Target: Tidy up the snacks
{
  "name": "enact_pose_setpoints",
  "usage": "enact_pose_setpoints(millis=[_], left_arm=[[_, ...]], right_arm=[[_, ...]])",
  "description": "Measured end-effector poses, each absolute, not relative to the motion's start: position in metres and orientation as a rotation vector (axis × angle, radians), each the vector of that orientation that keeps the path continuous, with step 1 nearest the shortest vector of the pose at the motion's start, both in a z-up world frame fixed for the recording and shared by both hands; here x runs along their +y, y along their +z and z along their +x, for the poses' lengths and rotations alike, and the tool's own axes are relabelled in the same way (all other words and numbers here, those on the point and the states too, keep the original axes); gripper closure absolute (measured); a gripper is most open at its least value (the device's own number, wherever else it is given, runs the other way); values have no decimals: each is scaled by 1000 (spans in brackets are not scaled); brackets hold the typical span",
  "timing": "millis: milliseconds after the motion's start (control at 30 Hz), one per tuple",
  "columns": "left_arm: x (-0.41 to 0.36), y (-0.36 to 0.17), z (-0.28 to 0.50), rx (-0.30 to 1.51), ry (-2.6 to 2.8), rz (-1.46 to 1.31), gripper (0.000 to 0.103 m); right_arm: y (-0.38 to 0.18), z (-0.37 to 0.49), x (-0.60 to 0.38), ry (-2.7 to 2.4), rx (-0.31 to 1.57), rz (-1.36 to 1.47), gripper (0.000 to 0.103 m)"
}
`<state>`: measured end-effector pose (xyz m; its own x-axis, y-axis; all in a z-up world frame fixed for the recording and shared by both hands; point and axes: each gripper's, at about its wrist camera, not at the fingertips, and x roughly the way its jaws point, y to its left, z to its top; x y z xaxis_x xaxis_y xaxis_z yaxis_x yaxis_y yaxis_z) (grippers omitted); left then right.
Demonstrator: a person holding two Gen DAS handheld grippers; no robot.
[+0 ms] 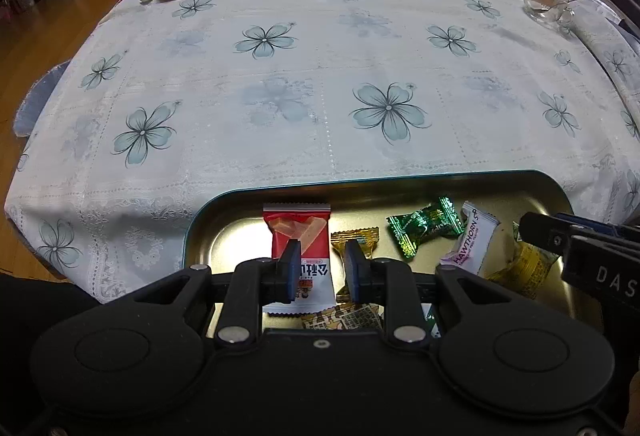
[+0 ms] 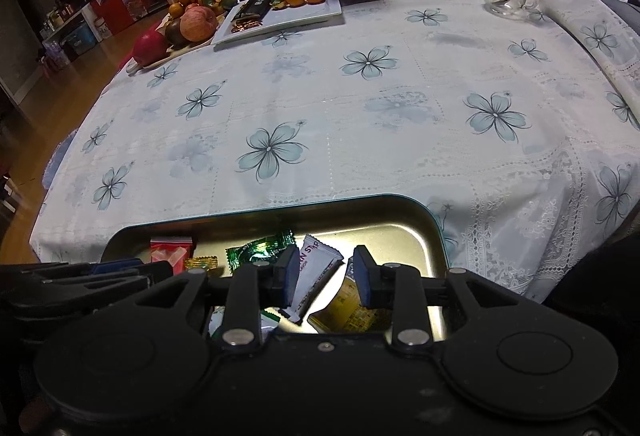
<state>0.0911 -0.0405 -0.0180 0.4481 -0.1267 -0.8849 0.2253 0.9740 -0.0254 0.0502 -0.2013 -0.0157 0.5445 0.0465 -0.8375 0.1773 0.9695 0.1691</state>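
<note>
Both my tongs sit slack over the tin tray (image 1: 208,212), left tongs (image 1: 323,268) straddling the red packet (image 1: 298,236), right tongs (image 2: 326,278) straddling the white hawthorn packet (image 2: 316,268), jaws apart, so snacks stay corralled inside.

Glossy gold metal tin (image 1: 224,208) holds shiny foil-wrapped green candy (image 1: 424,230) on lace-patterned tablecloth (image 1: 280,76).

Tin's (image 1: 400,176) near rim behind both grippers

White tablecloth (image 1: 280,56) — pale blue flowers; gold tray (image 1: 224,236) — red, green, yellow wrappers.
</note>
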Motion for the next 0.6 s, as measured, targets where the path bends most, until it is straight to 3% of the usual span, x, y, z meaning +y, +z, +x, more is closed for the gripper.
enact_pose_setpoints(millis=[600], left_arm=[[-30,-17,44,1061,-165,89,69]], right_arm=[[-12,-7,-209,-127,978,236,71]])
